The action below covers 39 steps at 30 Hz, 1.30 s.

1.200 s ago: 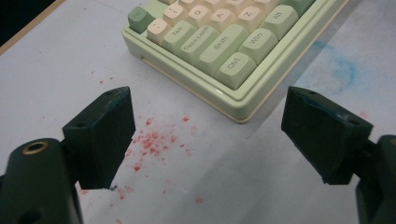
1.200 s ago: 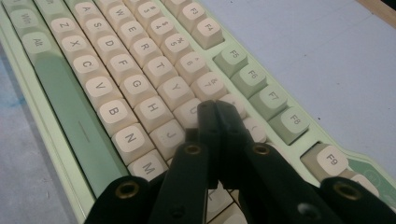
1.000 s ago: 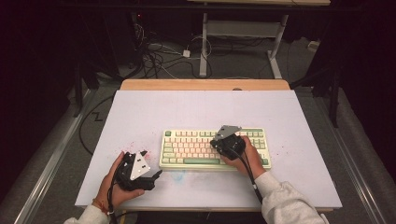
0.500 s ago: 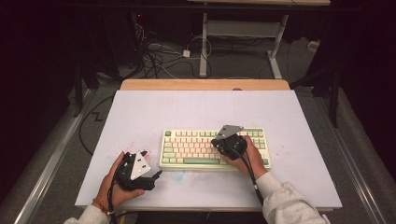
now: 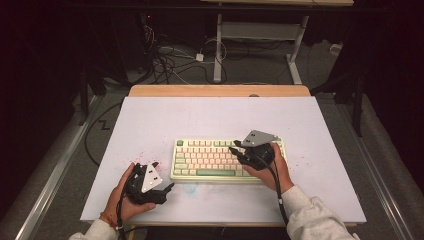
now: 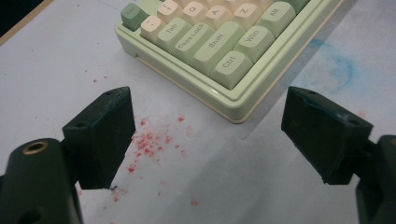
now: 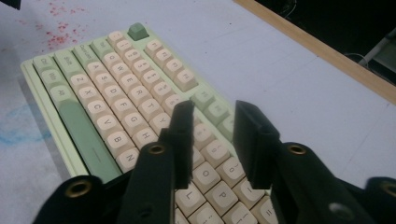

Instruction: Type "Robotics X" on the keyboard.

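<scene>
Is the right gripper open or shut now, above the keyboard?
Open. The right gripper shows a gap between its jaws, just opening, nothing between them, above the keyboard.

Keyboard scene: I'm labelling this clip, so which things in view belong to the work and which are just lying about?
In the work:
keyboard
right gripper, over the keys, nothing between its jaws
left gripper, open beside the keyboard

Lying about:
red specks
blue smudge
floor cables

Black tongs (image 5: 162, 177) and (image 5: 239, 150), grey triangular top plates, brass screw inserts, black cables; light grey sleeves (image 5: 312, 217), orange wristband (image 5: 107, 218).
</scene>
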{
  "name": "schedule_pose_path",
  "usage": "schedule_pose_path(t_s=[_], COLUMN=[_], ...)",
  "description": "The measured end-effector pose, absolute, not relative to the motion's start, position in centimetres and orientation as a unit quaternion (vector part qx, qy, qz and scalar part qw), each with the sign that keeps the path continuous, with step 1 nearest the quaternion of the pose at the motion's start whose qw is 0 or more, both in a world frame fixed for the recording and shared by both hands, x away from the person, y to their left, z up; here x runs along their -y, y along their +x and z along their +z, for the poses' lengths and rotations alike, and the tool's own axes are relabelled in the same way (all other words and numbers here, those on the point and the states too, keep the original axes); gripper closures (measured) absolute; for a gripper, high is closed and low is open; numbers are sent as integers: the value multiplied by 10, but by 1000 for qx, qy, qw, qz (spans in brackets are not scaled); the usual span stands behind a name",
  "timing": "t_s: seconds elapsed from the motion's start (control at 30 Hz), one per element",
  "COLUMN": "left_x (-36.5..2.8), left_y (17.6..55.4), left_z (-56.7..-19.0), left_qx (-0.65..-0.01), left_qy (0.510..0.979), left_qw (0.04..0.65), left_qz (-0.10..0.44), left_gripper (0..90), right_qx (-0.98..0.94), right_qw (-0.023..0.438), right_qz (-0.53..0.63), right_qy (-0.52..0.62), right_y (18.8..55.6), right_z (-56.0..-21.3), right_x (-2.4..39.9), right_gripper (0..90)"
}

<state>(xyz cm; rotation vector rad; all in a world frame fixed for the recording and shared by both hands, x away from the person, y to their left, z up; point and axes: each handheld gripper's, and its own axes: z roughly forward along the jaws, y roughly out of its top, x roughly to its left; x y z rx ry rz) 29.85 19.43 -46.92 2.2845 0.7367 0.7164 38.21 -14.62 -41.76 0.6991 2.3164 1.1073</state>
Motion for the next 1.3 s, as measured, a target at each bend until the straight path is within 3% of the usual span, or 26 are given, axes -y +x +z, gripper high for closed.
schedule_pose_path(t_s=[0.23, 0.5, 1.3], left_x=[-195, -195, -195], left_y=[299, 298, 297], left_z=[-470, -470, -466], left_qx=[-280, -280, -284], left_qy=[866, 866, 862], left_qw=[312, 312, 315], left_qz=[272, 271, 277], left_gripper=[163, 163, 166], right_qx=[-833, -821, -810], right_qw=[257, 278, 313], right_qz=[422, 432, 433], right_qy=[249, 248, 243], right_y=[376, 371, 344], right_z=[-412, -406, -397], right_x=[148, 152, 183], right_gripper=[405, 283, 258])
